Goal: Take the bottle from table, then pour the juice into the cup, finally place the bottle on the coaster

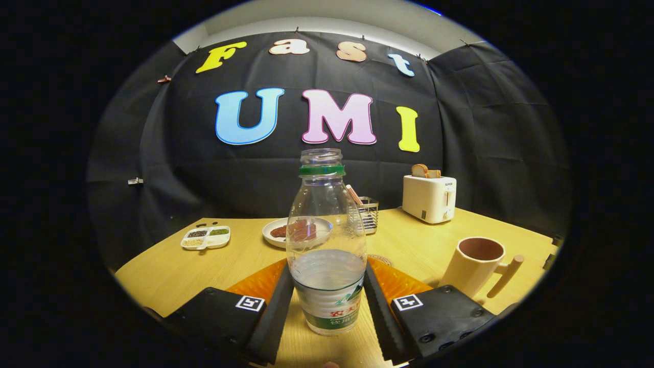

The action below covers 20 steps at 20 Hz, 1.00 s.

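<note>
— Where did the bottle (327, 245) stand?

— Upright on the table (168, 271), uncapped and part full, right between my fingers (278, 306). My gripper (327, 306) pinched its lower body, both pads pressing the sides.

— And the cup (475, 263)?

— At about two o'clock from the bottle, beyond my right finger, handle pointing right.

— Anything past it?

— A plate (278, 232) at twelve o'clock behind the bottle, a sectioned dish (206, 238) at ten, a toaster (429, 198) at one.

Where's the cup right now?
In the gripper view, the cup stands on the table, ahead and right of the fingers, near the toaster. The fingers flank the bottle.
</note>
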Available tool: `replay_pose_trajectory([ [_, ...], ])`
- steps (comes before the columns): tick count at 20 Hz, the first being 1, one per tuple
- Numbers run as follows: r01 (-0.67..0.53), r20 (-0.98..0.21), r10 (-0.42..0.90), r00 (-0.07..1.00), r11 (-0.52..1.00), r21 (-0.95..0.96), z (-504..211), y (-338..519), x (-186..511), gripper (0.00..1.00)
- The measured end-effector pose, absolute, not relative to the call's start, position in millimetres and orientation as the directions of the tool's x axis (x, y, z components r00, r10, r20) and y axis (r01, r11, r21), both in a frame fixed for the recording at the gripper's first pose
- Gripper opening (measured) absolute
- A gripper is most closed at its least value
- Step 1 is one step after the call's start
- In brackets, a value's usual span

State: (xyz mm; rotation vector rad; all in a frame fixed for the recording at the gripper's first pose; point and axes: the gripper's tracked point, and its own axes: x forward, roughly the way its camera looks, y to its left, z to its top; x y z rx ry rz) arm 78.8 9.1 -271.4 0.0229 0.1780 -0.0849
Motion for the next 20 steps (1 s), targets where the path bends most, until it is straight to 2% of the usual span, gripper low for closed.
replay_pose_trajectory([
  [7, 0.089, -0.198, -0.059, 0.978, 0.985, 0.148, -238.3, 8.0, 68.4, 0.76],
  [13, 0.138, -0.246, -0.057, 0.968, 0.935, 0.326, -231.1, -6.3, 55.9, 0.74],
  [20, 0.206, -0.256, -0.039, 0.966, 0.717, 0.666, -219.1, -18.6, 53.5, 0.74],
])
